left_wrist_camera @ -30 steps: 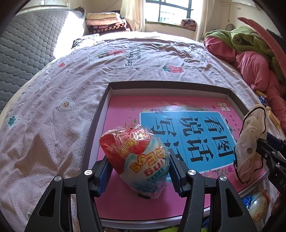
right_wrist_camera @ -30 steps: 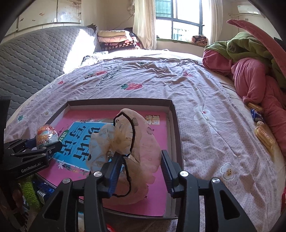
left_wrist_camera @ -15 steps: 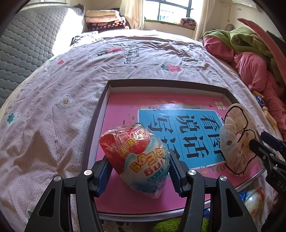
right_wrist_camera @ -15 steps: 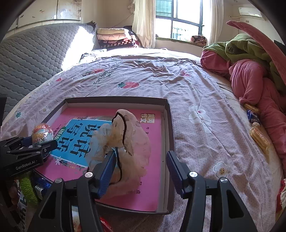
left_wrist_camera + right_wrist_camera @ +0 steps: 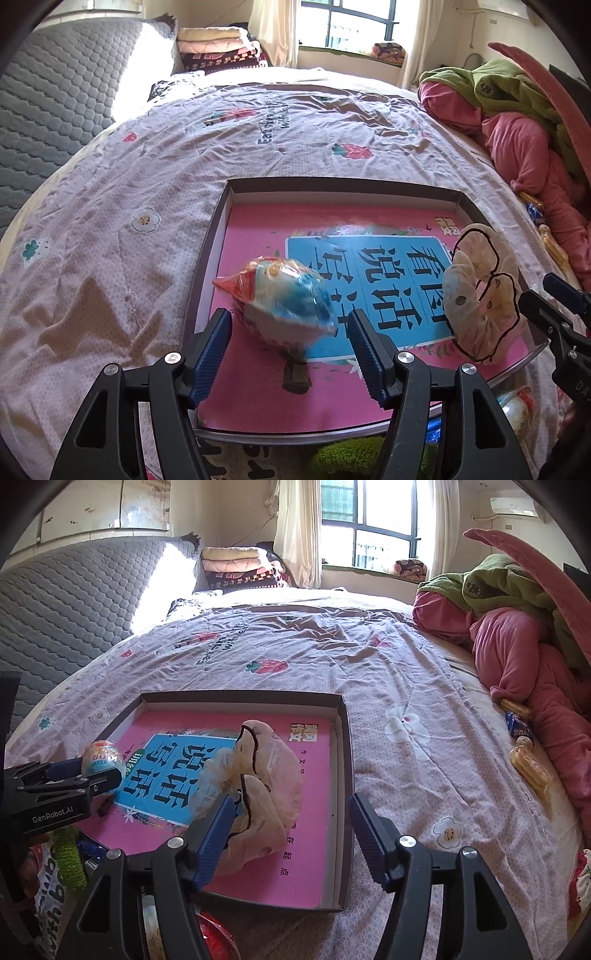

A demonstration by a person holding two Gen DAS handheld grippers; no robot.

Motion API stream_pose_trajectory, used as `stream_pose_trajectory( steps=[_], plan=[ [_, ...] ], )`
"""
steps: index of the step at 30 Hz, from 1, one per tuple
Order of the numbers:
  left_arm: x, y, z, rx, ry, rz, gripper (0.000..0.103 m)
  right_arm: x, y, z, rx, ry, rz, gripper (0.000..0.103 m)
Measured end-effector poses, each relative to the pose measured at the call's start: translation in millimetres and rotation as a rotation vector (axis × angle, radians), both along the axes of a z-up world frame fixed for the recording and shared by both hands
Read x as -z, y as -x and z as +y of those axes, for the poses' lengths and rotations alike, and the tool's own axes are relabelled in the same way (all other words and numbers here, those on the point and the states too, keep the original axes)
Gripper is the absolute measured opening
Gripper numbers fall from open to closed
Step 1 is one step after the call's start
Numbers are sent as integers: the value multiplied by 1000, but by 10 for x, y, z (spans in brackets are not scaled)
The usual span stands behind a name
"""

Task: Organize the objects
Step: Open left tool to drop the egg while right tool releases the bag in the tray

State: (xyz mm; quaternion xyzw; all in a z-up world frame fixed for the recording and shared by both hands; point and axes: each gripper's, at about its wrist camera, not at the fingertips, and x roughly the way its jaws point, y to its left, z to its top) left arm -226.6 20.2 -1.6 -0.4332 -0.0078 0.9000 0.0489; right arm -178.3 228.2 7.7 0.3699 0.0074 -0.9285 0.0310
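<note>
Release looks like the step in hand in the left wrist view: the left gripper (image 5: 288, 352) has just been opening, and the wrapped toy egg (image 5: 282, 301) sits blurred between its spread fingers (image 5: 212, 352), pressed by neither, over the pink book in the box (image 5: 218, 240) on the bed. In the right wrist view the right gripper (image 5: 288, 834) has likewise been opening; the sheer scrunchie (image 5: 258, 794) leans against its left finger, clear of the right, so I judge both hands free to draw straight back.

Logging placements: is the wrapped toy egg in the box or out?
In. The wrapped toy egg lies on the pink book cover inside the box, between the left gripper's open jaws, untouched.
</note>
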Motion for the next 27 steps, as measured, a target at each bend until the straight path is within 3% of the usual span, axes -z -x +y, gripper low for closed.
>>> stream_pose_trajectory(
  steps=[27],
  plan=[
    [-381, -503, 25, -18, -4, 72, 69, -333, -351, -143, -95, -3, 117, 75]
  ],
)
